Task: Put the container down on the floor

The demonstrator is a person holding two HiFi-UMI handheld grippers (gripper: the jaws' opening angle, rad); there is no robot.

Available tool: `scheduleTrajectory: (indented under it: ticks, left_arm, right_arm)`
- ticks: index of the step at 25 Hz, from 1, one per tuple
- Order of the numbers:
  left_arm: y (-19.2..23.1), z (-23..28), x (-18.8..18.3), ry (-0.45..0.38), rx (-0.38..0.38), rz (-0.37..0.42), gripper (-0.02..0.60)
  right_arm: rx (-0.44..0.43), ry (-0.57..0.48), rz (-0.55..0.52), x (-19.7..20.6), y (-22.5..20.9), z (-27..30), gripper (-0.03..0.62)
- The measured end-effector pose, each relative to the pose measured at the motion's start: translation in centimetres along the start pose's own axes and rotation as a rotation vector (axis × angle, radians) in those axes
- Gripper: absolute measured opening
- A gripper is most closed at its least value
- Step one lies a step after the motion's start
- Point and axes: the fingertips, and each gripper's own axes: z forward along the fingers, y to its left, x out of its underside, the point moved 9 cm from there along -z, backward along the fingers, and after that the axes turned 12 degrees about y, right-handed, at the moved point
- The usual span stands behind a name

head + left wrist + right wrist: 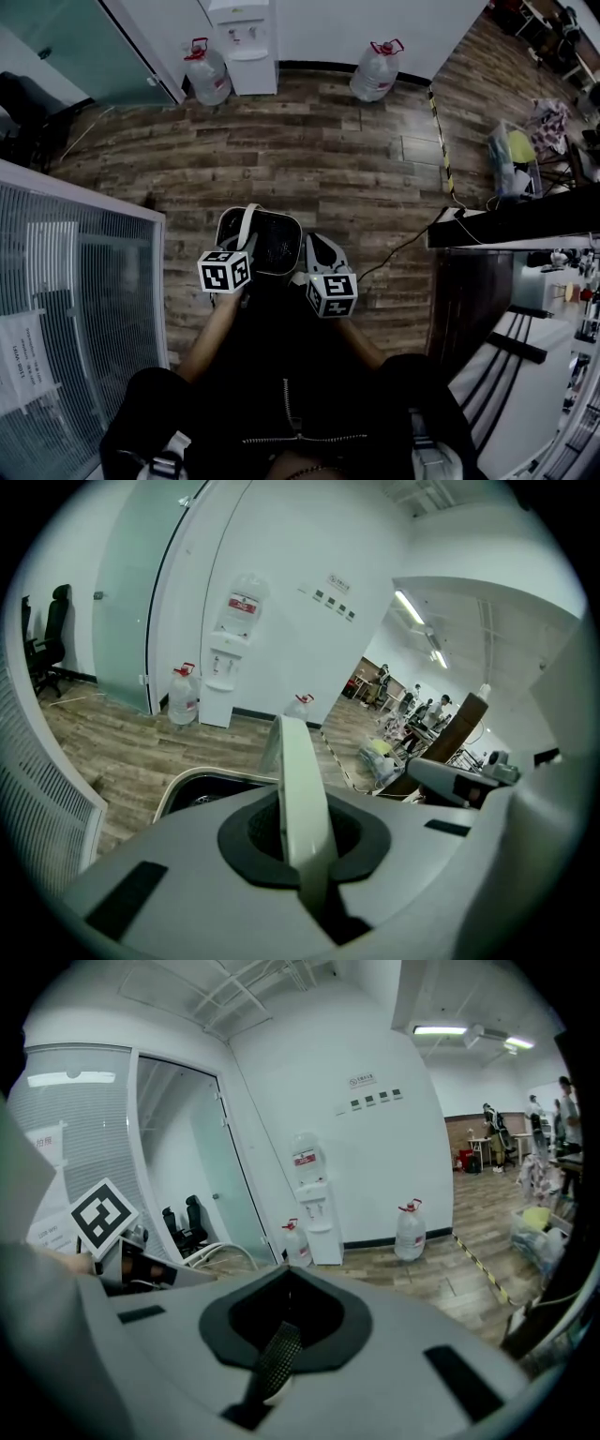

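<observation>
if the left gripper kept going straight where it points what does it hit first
The left gripper is shut on the container; carrying it on, it would probably meet the wood floor first, short of the dispenser, though depth is unclear.

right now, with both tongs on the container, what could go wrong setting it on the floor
The left tongs pinch only the thin white handle and the right tongs only a mesh edge, so the container could tilt or slip while lowered. A black cable lies on the wood floor just right of the container; the base might land on it.
</observation>
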Motion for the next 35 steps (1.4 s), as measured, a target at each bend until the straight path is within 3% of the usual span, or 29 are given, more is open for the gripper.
scheduleTrajectory:
  ticks: [16, 35]
  left_arm:
    - [5.9, 3.8, -7.0, 0.007, 0.023, -0.027, 0.015]
    - [13.1, 6.1, -16.8, 0.007, 0.069, 0.005, 0.015]
  right_arm:
    - [0.021, 0.044, -0.051, -6.5, -0.4, 8.2, 0.011]
    - [0.109, 0.034, 0.005, -14.5, -1.4, 17.8, 0.011]
